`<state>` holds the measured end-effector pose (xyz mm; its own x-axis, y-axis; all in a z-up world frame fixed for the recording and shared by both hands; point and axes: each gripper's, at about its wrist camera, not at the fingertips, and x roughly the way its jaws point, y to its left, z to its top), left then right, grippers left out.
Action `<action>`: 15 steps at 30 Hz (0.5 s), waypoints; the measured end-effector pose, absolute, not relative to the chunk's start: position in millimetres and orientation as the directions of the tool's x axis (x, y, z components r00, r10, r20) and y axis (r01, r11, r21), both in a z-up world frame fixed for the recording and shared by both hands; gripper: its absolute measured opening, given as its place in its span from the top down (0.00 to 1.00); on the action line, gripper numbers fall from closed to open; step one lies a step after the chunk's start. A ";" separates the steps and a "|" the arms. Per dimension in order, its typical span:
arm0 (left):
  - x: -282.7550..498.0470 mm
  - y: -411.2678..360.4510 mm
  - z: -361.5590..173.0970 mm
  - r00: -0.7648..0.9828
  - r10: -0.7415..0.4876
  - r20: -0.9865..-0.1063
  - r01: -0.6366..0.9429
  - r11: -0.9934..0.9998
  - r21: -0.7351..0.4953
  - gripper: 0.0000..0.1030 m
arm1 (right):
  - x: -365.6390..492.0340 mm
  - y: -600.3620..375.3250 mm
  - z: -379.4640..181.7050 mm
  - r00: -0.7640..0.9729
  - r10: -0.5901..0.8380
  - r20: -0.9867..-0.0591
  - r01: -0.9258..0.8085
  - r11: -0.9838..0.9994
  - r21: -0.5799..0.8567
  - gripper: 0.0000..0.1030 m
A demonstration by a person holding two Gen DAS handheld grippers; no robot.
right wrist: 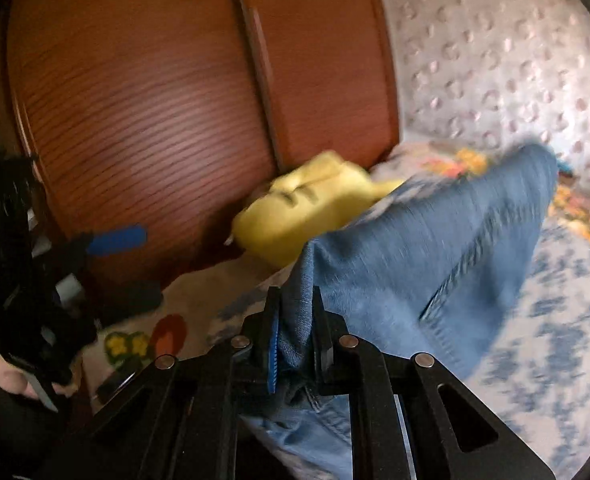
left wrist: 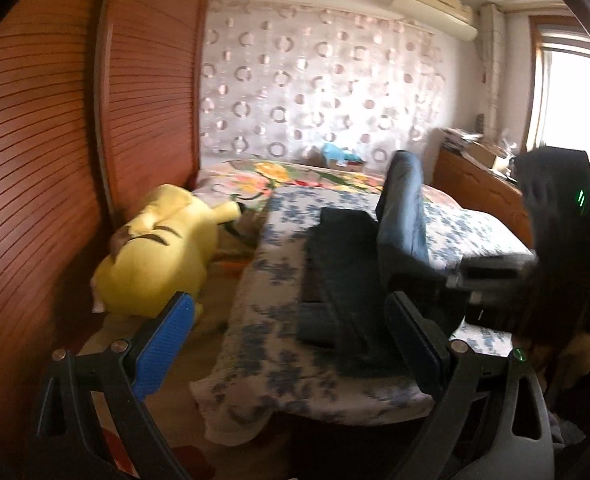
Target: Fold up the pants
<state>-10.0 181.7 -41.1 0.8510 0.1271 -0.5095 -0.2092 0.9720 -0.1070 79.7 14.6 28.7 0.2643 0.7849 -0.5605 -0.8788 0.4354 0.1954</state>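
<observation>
Right tongs (right wrist: 295, 320) clenched on a bunched edge of the blue jeans (right wrist: 427, 264), denim pinched between the 2 fingers and lifted off the bed. Left tongs (left wrist: 291, 340) released, fingers spread wide with nothing between them, hovering above the near end of the blue-flowered quilt (left wrist: 263, 344).

Only in the left wrist view: jeans (left wrist: 405, 208) rising as a tall fold above the quilt, with darker folded garments (left wrist: 347, 276) lying flat on the quilt just beside them; air conditioner (left wrist: 435, 4) high on the wall, bright window (left wrist: 571, 100) at right, right tongs seen from outside as a dark blurred shape (left wrist: 495, 270).

Only in the right wrist view: denim weave and seam up close, left tongs (right wrist: 115, 264) at far left, flowered rug (right wrist: 143, 340) on the floor.

In both: yellow plush toy (left wrist: 155, 256) (right wrist: 299, 208) beside the slatted wooden wardrobe (left wrist: 47, 152) (right wrist: 143, 112).
</observation>
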 end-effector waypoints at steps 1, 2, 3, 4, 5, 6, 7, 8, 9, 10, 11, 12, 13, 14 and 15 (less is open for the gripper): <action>-10.7 186.0 -41.9 0.850 0.132 -0.510 -0.216 0.970 -0.109 0.06 | 81.9 21.8 21.4 0.235 0.783 -0.576 -0.882 0.421 0.212 0.88; -12.2 190.0 -43.2 0.849 0.137 -0.510 -0.225 0.968 -0.113 0.06 | 86.0 27.8 14.0 0.213 0.778 -0.591 -0.883 0.413 0.225 0.88; -11.8 194.0 -44.3 0.849 0.140 -0.510 -0.229 0.966 -0.116 0.06 | 87.6 31.3 7.5 0.199 0.772 -0.603 -0.883 0.409 0.232 0.88; -12.1 195.4 -44.9 0.848 0.143 -0.511 -0.233 0.965 -0.117 0.06 | 90.0 34.2 0.8 0.186 0.766 -0.615 -0.884 0.403 0.235 0.88; -11.8 197.1 -46.5 0.846 0.146 -0.513 -0.238 0.964 -0.118 0.06 | 94.8 36.1 -4.5 0.177 0.761 -0.625 -0.885 0.401 0.238 0.88; -12.0 198.4 -47.5 0.845 0.147 -0.514 -0.240 0.963 -0.119 0.06 | 96.1 35.4 -5.7 0.176 0.759 -0.627 -0.881 0.405 0.244 0.88; -11.2 199.4 -48.7 0.843 0.147 -0.517 -0.242 0.963 -0.120 0.06 | 98.6 32.9 -5.0 0.177 0.761 -0.624 -0.876 0.411 0.252 0.87; -10.6 200.1 -49.7 0.842 0.147 -0.519 -0.242 0.963 -0.120 0.06 | 101.5 31.0 -2.4 0.176 0.765 -0.619 -0.874 0.411 0.260 0.84; -9.6 199.5 -50.8 0.841 0.145 -0.521 -0.241 0.963 -0.121 0.06 | 102.6 28.1 1.7 0.175 0.770 -0.614 -0.872 0.411 0.267 0.79; -8.4 198.5 -51.7 0.841 0.142 -0.522 -0.238 0.964 -0.121 0.06 | 101.2 25.1 6.4 0.178 0.772 -0.610 -0.872 0.411 0.266 0.74; -7.5 197.9 -52.1 0.841 0.139 -0.523 -0.235 0.964 -0.121 0.06 | 101.1 21.2 10.8 0.192 0.770 -0.609 -0.874 0.416 0.252 0.71; -6.4 196.7 -52.4 0.841 0.136 -0.524 -0.232 0.965 -0.122 0.06 | 98.7 16.2 14.3 0.216 0.766 -0.605 -0.875 0.427 0.228 0.64; -5.1 194.8 -52.8 0.841 0.131 -0.525 -0.227 0.966 -0.122 0.06 | 96.6 12.3 19.4 0.238 0.765 -0.598 -0.876 0.436 0.209 0.59; -3.3 193.0 -53.2 0.840 0.127 -0.527 -0.222 0.967 -0.121 0.06 | 91.5 8.7 24.8 0.258 0.767 -0.588 -0.876 0.442 0.193 0.58; -1.0 190.4 -53.6 0.840 0.122 -0.529 -0.215 0.969 -0.120 0.06 | 91.8 2.3 30.7 0.274 0.771 -0.574 -0.877 0.446 0.180 0.56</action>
<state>-1.0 190.4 -53.6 0.8402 0.1215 -0.5285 -0.2154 0.9692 -0.1196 91.8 2.3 30.7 0.2744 0.7712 -0.5744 -0.8767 0.4461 0.1802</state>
